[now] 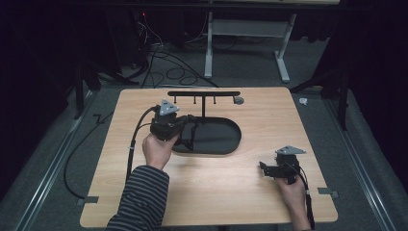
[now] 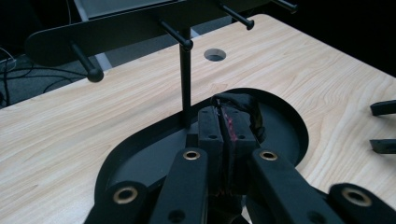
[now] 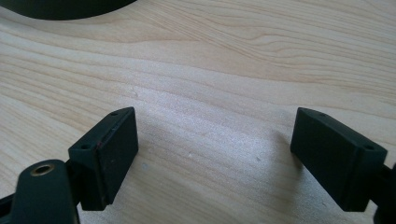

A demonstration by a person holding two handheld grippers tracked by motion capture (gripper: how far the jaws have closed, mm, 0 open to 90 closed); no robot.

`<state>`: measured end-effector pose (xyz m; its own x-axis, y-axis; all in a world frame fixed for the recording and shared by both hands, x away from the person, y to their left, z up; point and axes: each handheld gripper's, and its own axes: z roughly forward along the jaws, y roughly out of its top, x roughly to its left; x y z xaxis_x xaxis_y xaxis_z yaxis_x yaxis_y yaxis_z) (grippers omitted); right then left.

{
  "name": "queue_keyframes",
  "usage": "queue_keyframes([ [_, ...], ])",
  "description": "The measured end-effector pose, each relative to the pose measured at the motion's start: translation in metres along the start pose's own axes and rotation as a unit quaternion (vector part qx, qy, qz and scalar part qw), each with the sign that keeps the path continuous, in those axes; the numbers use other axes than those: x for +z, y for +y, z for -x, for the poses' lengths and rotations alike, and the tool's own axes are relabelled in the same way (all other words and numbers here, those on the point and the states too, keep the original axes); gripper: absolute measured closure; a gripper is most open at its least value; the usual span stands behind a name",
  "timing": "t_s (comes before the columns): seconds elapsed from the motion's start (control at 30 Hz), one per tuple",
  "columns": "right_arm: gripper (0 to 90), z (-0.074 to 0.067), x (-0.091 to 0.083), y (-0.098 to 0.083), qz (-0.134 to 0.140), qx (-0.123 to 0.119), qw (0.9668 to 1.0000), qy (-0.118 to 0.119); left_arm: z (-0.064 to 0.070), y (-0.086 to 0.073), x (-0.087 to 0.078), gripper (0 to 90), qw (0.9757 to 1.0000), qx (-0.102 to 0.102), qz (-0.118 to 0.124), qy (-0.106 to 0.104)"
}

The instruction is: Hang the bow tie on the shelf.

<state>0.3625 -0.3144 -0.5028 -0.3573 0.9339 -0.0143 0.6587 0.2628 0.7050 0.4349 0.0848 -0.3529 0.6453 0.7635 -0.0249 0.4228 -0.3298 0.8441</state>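
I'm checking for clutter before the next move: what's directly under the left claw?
Under the left claw lies the black oval tray of the peg stand. The jaws pinch something dark with a red streak. The tray floor beneath the claw's body is hidden.

No legible text — no labels, brands, numbers or signs.

I'm working in what looks like a lab or recording studio. A lone wooden table [image 1: 269, 120] sits on grey carpet [image 1: 370, 159], with black curtains [image 1: 33, 57] at nine and three o'clock. Loose cables [image 1: 166, 62] trail at eleven o'clock, beside a white desk frame [image 1: 250, 33] at twelve.
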Motion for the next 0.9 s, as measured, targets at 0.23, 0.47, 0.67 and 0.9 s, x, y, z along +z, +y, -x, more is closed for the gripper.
queue_keyframes([
  [0.23, 16.2, 0.000, 0.000, 0.000, 0.000, -0.001, 1.0000, 0.000, -0.007, 0.014, 0.010, 87.5, 0.9998, -0.014, 0.007, 0.008],
  [0.47, 16.1, 0.000, 0.000, 0.000, 0.000, -0.002, 1.0000, 0.001, -0.008, 0.030, 0.019, 87.5, 0.9997, -0.015, 0.011, 0.018],
  [0.67, 16.2, 0.000, 0.000, 0.000, 0.000, -0.003, 1.0000, 0.002, -0.012, 0.038, 0.026, 87.5, 0.9991, -0.028, 0.018, 0.027],
  [0.9, 16.2, 0.000, 0.000, 0.000, 0.000, -0.006, 1.0000, 0.004, -0.014, 0.045, 0.034, 87.4, 0.9980, -0.038, 0.023, 0.044],
])
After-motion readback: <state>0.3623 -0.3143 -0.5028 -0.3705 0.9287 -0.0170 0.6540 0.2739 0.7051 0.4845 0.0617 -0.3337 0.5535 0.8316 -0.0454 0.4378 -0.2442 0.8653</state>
